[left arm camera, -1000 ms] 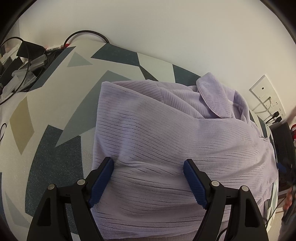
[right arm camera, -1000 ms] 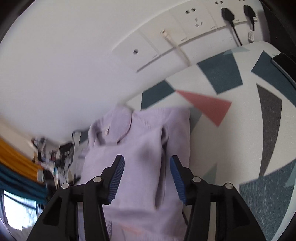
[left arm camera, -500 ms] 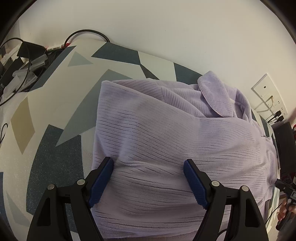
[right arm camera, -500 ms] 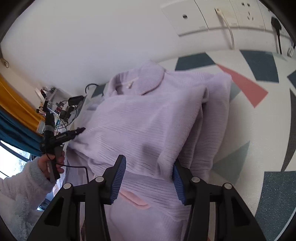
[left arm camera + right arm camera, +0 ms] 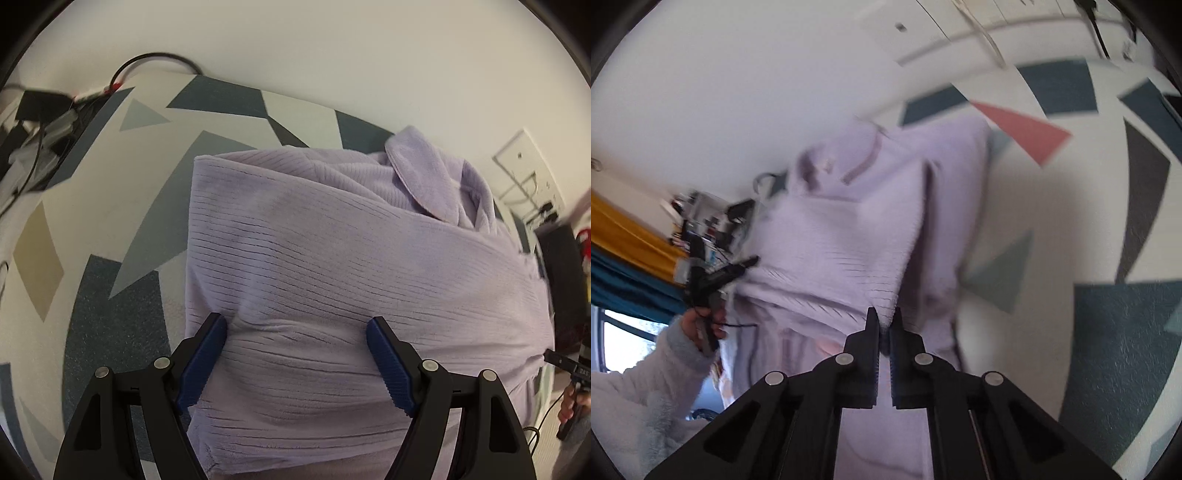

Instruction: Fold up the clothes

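Note:
A lilac ribbed garment (image 5: 332, 240) lies partly folded on the patterned table (image 5: 110, 184), collar toward the wall. My left gripper (image 5: 297, 332) stands open and wide, its blue pads (image 5: 205, 354) set down on the cloth near the front left edge, with a low bulge of fabric between them. In the right wrist view the garment (image 5: 849, 229) is blurred. My right gripper (image 5: 884, 319) is shut, its tips pinching a fold of the lilac cloth at the near right side. The layers under that fold are hidden.
Wall sockets with plugged cables (image 5: 960, 37) run along the wall behind the table (image 5: 1108, 314). A clutter of cables and boxes (image 5: 37, 122) sits at the far left corner. A person's fluffy pale sleeve (image 5: 646, 387) is at the left.
My right gripper has dropped onto the garment and gone from open to shut on a fold of it. The left gripper has stayed where it was, still wide.

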`<state>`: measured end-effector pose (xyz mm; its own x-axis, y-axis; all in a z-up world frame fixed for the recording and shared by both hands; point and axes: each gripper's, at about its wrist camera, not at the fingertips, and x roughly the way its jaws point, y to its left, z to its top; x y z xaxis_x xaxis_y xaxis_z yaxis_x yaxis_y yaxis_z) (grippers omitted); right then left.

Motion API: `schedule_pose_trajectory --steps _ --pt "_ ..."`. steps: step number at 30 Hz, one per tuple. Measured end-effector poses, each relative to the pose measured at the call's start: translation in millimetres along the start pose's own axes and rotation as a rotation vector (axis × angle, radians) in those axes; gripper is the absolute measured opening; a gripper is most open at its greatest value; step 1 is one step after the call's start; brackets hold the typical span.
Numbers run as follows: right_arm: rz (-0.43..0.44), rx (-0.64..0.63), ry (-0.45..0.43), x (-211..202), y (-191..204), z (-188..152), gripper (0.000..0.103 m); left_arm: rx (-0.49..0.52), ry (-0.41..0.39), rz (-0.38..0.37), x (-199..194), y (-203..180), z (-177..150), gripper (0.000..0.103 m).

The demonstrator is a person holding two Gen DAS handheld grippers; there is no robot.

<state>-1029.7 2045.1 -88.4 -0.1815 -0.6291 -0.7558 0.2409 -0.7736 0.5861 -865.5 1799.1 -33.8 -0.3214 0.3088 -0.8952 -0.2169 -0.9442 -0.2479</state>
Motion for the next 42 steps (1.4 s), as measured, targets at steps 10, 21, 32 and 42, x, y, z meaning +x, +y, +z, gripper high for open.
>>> schedule_pose_trajectory --steps 10,21,32,42 --pt "-0.232 -0.014 -0.329 -35 40 -21 0.073 0.091 -0.077 0.082 -48 -2 -19 0.077" --pt "-0.569 -0.211 -0.178 59 100 -18 0.103 0.073 0.000 0.259 -15 -13 -40 0.100" --pt "-0.594 -0.155 -0.141 79 85 -19 0.103 0.027 -0.078 0.147 -13 14 -50 0.103" --pt "-0.593 -0.170 -0.132 82 86 -19 0.103 0.026 -0.105 0.153 -15 14 -54 0.103"
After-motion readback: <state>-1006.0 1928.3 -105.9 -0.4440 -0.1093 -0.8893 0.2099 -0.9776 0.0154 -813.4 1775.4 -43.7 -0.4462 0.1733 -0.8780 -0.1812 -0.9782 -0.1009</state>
